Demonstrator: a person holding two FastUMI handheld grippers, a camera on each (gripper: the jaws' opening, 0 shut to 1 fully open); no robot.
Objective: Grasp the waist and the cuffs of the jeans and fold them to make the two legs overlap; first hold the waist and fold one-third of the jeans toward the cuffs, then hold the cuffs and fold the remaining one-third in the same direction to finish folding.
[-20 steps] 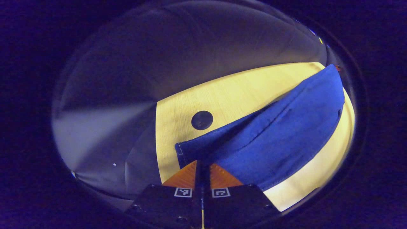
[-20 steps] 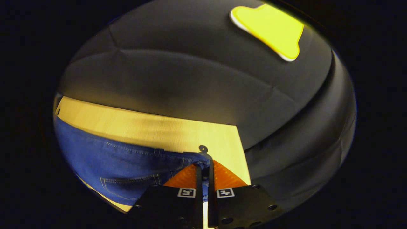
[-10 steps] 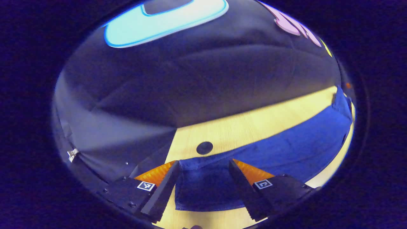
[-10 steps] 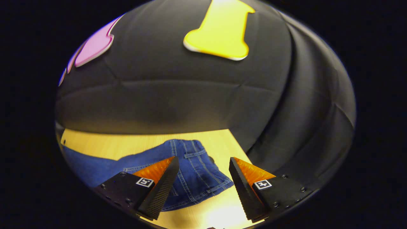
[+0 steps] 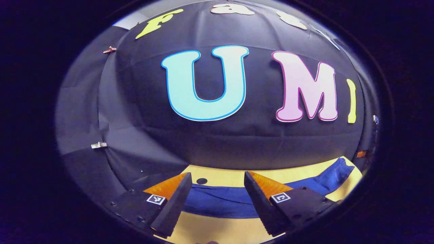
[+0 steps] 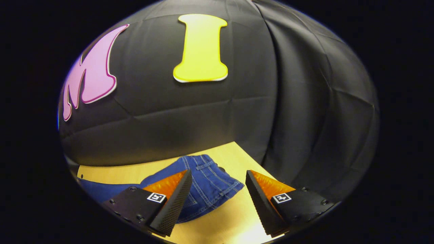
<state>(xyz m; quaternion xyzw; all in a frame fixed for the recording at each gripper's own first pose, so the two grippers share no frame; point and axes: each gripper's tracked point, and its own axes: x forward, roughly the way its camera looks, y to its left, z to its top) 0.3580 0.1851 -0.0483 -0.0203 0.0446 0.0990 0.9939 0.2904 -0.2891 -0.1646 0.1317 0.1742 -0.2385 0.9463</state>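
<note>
The left gripper (image 5: 217, 200) has its fingers spread wide and grips nothing; the blue denim jeans (image 5: 223, 200) lie flat on the pale wooden table (image 5: 220, 178) just ahead of and below its tips, running off to its right. In the right gripper view, the right gripper (image 6: 217, 200) is likewise spread and empty, with the stitched, seamed end of the jeans (image 6: 206, 179) between and beyond its fingers. Denim is likely limp yet fairly heavy, so it would sag and drag when lifted. The thick stitched edges look like the surest places to pinch, both layers together, one gripper at each corner.
</note>
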